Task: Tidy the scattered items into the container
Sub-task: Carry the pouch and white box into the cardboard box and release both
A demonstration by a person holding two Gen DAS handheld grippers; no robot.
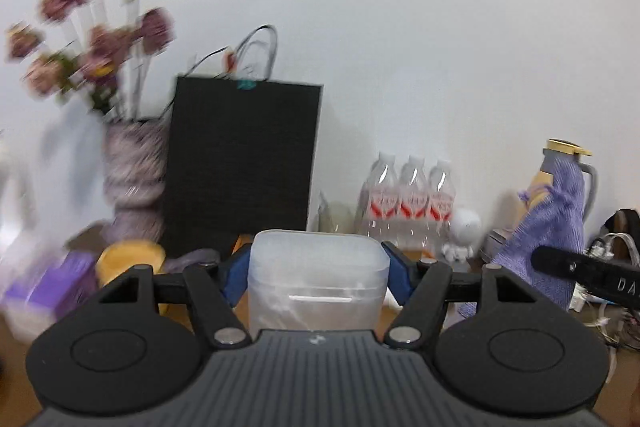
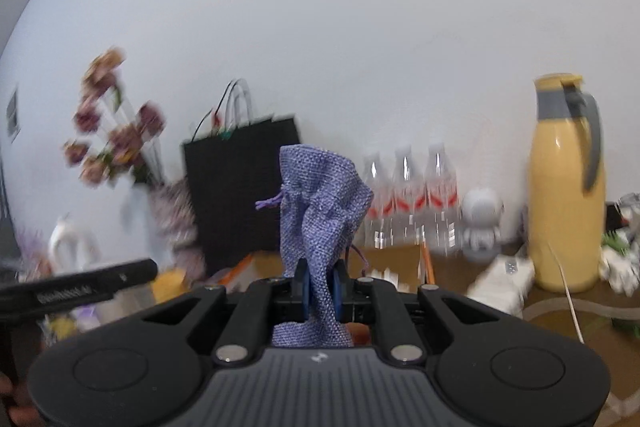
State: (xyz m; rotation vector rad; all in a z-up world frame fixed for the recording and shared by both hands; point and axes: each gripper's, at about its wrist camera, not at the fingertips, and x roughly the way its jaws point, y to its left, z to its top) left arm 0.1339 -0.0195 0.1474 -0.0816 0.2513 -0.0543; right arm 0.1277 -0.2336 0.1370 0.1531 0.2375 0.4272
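Note:
My left gripper (image 1: 318, 277) is shut on a translucent white plastic container (image 1: 318, 279), held between its two blue pads above the wooden table. In the right wrist view my right gripper (image 2: 320, 289) is shut on a purple woven drawstring pouch (image 2: 320, 211), which stands up from the blue pads. The same pouch (image 1: 548, 227) shows at the right of the left wrist view, with the right gripper's black body (image 1: 588, 277) below it. The left gripper's black body (image 2: 80, 287) crosses the left edge of the right wrist view.
Along the white wall stand a vase of purple flowers (image 1: 132, 183), a black paper bag (image 1: 240, 163), three water bottles (image 1: 408, 199), a small white robot figure (image 1: 464, 231) and a yellow thermos jug (image 2: 568, 187). A purple box (image 1: 60, 283), a yellow lid (image 1: 132, 257) and cables (image 1: 612, 251) lie on the table.

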